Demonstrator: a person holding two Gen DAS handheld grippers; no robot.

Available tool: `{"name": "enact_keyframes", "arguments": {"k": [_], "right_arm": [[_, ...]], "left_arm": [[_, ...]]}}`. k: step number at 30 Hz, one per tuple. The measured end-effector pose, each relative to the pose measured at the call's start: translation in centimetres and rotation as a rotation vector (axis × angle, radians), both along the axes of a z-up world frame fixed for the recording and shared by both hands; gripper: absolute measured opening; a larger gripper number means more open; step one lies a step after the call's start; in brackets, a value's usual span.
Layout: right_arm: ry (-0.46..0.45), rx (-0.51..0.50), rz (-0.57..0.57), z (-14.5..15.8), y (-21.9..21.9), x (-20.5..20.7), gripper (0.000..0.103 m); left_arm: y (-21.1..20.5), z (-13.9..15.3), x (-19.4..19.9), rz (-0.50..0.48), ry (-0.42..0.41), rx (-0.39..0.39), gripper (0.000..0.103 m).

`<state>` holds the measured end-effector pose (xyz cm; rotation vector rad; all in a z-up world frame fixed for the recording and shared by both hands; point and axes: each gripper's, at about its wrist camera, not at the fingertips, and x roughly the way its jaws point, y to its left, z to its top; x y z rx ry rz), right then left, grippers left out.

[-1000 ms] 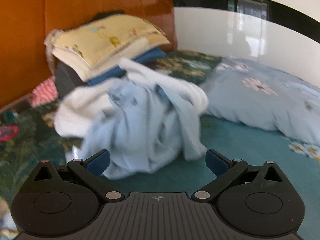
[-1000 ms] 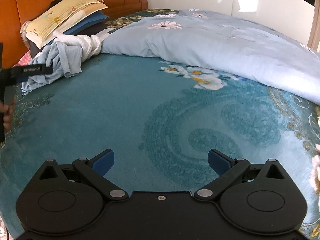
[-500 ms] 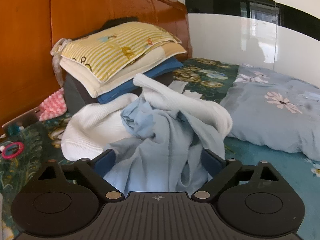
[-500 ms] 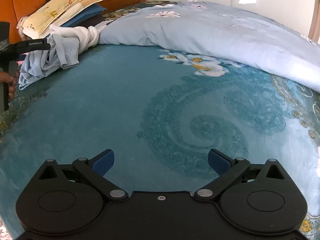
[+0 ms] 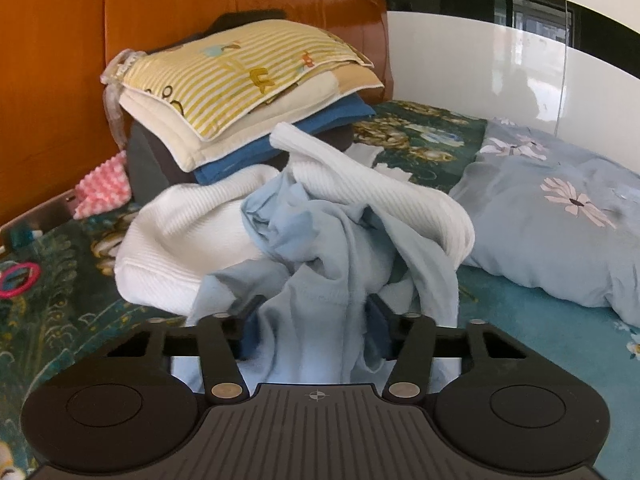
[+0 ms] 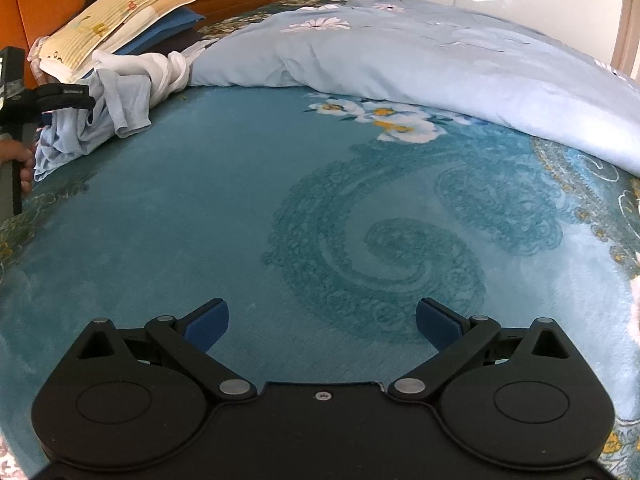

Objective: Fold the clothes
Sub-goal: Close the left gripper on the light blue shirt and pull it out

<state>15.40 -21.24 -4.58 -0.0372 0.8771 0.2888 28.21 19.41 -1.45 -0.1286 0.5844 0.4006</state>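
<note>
We see our left gripper (image 5: 312, 332) with its fingers drawn in on a fold of the crumpled light blue garment (image 5: 320, 280), which fills the gap between them; the grip looks meant for drawing it out of the heap. Just beyond the fingers a white knit garment (image 5: 192, 232) tangles over it (both unfolded). Our right gripper (image 6: 322, 326) hovers spread wide, holding nothing, over bare teal bedspread (image 6: 200, 208), likely the folding space.
</note>
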Motion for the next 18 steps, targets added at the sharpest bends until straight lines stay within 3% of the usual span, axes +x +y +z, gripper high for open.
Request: {"name": "enact_keyframes", "arguments": {"k": [5,15,18], "right_arm": [[0.0,0.002,0.0,0.1,-0.2,-0.2,0.1],[-0.006,-0.008,-0.006,0.7,-0.6,-0.9,0.1],[-0.007,-0.01,-0.011,0.9,-0.8,-1.2,0.1]], "left_arm": [[-0.6,0.1,0.1,-0.002,-0.004,-0.007,0.025],[-0.9,0.0,-0.1,0.011,-0.036,-0.027,0.024],[-1.0,0.2,-0.3,0.019,-0.026,-0.029,0.018]]}}
